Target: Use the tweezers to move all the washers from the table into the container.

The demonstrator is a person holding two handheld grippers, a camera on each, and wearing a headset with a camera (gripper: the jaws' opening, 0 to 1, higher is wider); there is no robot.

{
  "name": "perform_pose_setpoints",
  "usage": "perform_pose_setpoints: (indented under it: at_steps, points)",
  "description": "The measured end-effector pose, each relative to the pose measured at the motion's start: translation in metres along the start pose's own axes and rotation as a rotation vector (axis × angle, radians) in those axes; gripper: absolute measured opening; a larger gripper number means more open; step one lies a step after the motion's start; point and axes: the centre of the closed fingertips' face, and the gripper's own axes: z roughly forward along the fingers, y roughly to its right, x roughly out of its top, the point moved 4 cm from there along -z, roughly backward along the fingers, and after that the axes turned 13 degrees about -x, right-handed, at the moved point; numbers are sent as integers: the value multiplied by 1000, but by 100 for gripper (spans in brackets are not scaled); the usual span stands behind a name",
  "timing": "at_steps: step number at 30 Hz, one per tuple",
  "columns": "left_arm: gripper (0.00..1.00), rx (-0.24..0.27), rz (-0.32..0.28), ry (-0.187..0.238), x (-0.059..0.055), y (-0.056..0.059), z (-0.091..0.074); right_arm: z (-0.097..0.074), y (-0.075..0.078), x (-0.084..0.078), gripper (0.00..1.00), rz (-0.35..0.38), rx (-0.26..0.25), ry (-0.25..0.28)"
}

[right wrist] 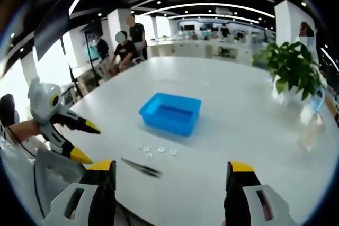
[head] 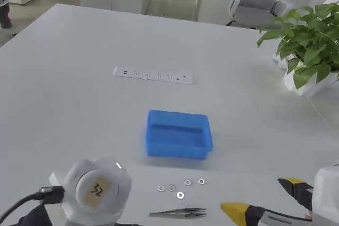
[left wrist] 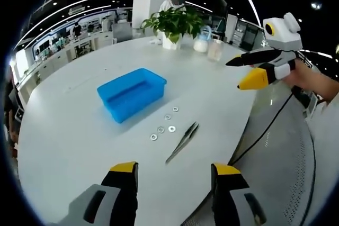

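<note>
Several small metal washers (head: 180,186) lie loose on the white table just in front of the blue container (head: 179,133). The tweezers (head: 177,213) rest flat on the table, nearer to me than the washers, and nothing holds them. My left gripper (left wrist: 175,175) hangs open short of the tweezers (left wrist: 181,141) and the washers (left wrist: 162,125). At the lower right of the head view my right gripper (head: 257,194) is also open, with its jaws empty. The right gripper view has the tweezers (right wrist: 140,167), washers (right wrist: 153,149) and container (right wrist: 170,112) ahead of its open jaws.
A white power strip (head: 153,75) lies beyond the container. A potted plant (head: 307,46) stands at the far right, with a clear bottle (right wrist: 312,120) beside it. People stand in the room behind the table. The table's near edge runs close under both grippers.
</note>
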Motion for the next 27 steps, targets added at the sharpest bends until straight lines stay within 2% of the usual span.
perform_pose_setpoints:
  at_steps: [5, 10, 16, 20, 22, 27]
  points:
    - [42, -63, 23, -45, 1, 2, 18, 3, 2, -2, 84, 8, -3, -14]
    - [33, -99, 36, -79, -1, -1, 34, 8, 1, -8, 83, 9, 0, -44]
    - [30, -109, 62, -116, -6, -8, 51, 9, 0, -7, 83, 2, 4, -52]
    - [25, -103, 88, -140, -8, -15, 56, 9, -2, -4, 83, -4, 4, -50]
    - [26, -89, 100, -144, -9, -20, 58, 9, -3, -4, 83, -3, 7, -54]
    - [17, -93, 114, -182, -13, -26, 62, 10, -7, -6, 82, -12, 16, -64]
